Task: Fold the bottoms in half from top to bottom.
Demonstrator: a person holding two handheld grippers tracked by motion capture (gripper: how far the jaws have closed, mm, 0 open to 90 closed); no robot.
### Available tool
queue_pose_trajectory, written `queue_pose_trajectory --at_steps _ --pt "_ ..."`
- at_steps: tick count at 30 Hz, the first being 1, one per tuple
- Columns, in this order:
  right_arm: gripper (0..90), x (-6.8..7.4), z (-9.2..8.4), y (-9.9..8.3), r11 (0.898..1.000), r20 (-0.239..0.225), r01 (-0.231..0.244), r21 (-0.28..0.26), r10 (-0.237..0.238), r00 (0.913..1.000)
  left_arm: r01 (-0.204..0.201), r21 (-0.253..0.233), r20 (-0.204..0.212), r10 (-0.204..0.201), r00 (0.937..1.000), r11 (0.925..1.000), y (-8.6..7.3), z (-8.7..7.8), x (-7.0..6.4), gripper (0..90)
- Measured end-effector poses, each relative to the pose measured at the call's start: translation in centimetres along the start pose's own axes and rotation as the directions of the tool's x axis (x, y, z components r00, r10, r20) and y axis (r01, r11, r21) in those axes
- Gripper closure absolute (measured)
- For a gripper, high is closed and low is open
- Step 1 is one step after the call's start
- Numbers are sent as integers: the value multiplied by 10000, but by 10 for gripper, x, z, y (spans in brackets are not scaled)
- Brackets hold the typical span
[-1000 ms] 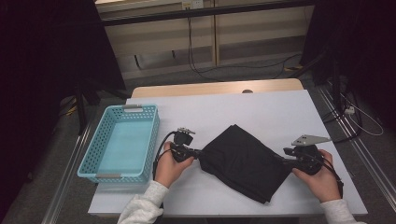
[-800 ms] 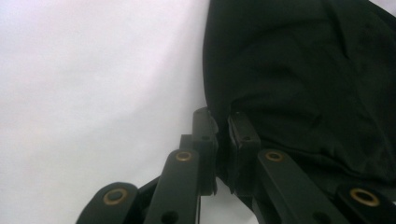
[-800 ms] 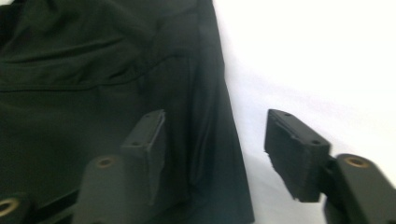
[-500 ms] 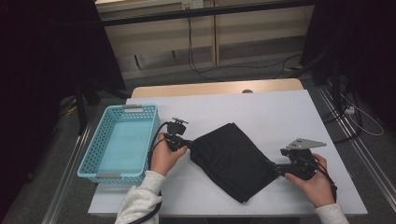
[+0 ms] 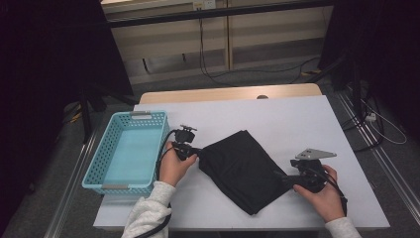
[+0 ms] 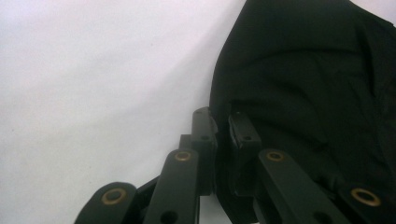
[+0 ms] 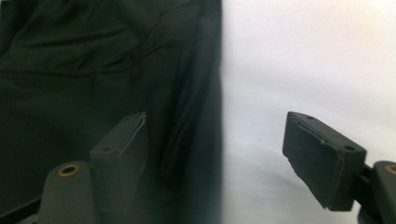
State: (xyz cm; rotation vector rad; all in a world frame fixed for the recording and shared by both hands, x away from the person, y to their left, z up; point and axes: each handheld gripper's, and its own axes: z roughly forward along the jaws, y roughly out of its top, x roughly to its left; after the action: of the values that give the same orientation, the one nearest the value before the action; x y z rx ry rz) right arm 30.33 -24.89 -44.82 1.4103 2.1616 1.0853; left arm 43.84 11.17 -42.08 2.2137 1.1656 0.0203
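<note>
Jaws of the left gripper (image 5: 194, 154) are clamping the black cloth (image 5: 242, 168), hiding its pinched corner, while the right gripper (image 5: 282, 177), just opened, is straddling the opposite edge.

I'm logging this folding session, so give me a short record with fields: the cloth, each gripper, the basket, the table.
cloth: black cloth, folded, flat on the table
left gripper: shut on the cloth's left corner
right gripper: jaws just opened; cloth edge lies between them, unpressed
basket: blue basket, left of the cloth, nothing inside
table: white table
</note>
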Motion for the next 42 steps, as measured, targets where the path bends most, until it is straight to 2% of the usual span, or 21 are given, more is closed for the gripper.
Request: queue_pose_trajectory --at_steps 3,9,13,16,19,24,30,32,33,34,37,40,42 --pt "229 7 5 -1 9998 -9 166 112 -166 9999 -9 -30 8 9 10000 10000 0 -1 -1 829" --pt "246 12 10 -8 9987 -167 133 489 -125 9998 16 29 93 -16 10000 10000 -1 -1 2 829" --pt "356 16 8 -14 9999 43 -102 12 102 9999 50 17 53 -50 10000 10000 -1 1 3 829" --pt "409 20 7 -16 9999 133 -160 -41 161 9998 99 5 60 -99 9999 10000 -1 1 2 828" --pt "432 20 6 -17 9994 82 -332 -59 333 9994 83 79 45 -83 10000 9999 -1 2 2 827" --pt "470 24 6 -16 9990 248 -445 79 443 9987 131 75 116 -131 9998 9999 -1 -1 2 826" --pt "604 24 6 -17 9975 29 -702 -65 702 9975 180 13 167 -180 9997 9998 -1 -2 0 816" --pt "692 24 6 -17 9964 -214 -848 -93 846 9962 176 -38 94 -176 9998 9998 -2 -3 0 801" --pt "749 24 7 -18 9959 -387 -901 -93 897 9952 221 -88 97 -220 9997 9997 -2 -3 1 782" --pt "768 24 7 -18 9953 -604 -961 -82 955 9936 242 -135 63 -241 9997 9996 -2 -4 1 742" --pt "784 28 7 -17 9977 -514 -667 -73 662 9965 276 -347 -53 -278 9996 9990 -2 -7 0 537" --pt "793 28 8 -16 9989 -535 -472 -59 468 9975 -1 -269 -99 -2 10000 9996 -5 -6 -2 423" --pt "794 27 8 -15 9986 -618 -520 -33 517 9967 -99 -312 -364 87 9993 9995 -8 -4 -3 363"
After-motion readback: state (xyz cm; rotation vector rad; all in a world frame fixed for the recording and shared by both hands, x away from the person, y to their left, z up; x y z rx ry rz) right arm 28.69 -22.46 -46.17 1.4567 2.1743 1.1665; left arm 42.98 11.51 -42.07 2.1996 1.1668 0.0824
